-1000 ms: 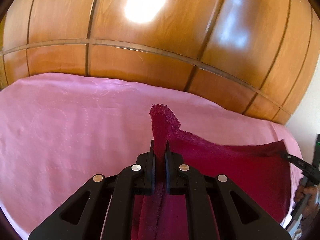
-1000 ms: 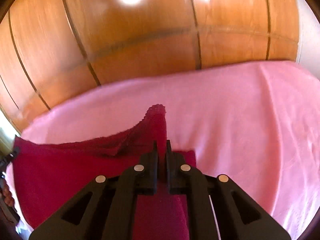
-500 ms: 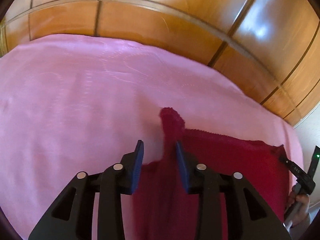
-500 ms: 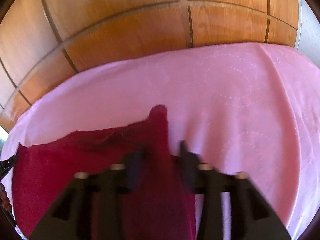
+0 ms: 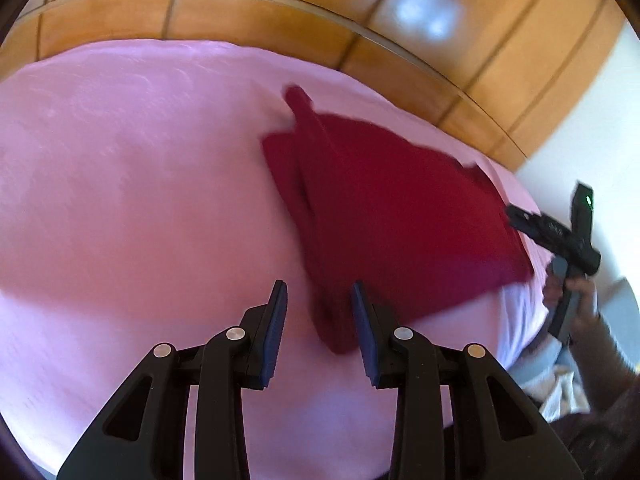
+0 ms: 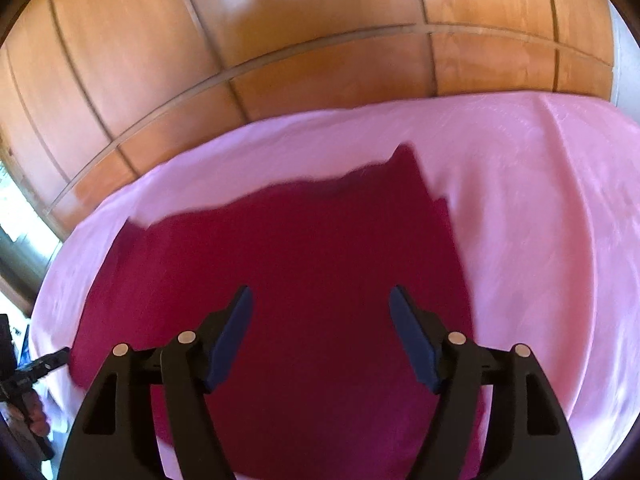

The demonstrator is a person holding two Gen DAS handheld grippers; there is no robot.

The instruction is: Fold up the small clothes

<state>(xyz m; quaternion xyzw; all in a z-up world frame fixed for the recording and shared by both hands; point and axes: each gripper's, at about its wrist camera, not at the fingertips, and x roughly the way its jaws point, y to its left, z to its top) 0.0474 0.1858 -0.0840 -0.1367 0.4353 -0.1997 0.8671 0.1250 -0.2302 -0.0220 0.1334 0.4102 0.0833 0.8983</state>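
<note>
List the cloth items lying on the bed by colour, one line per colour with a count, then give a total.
Dark red knitted garment: 1
Pink bed cover: 1
Total: 2

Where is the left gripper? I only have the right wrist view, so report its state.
Observer: The left gripper is open and holds nothing.
Operator: Say what lies between its fingers.
Observer: A bunched edge of the red cloth lies there on the pink sheet, not clamped.
Operator: Check my gripper from that side.
Observer: The right gripper sits at the cloth's far corner. Blur hides whether they touch.
</note>
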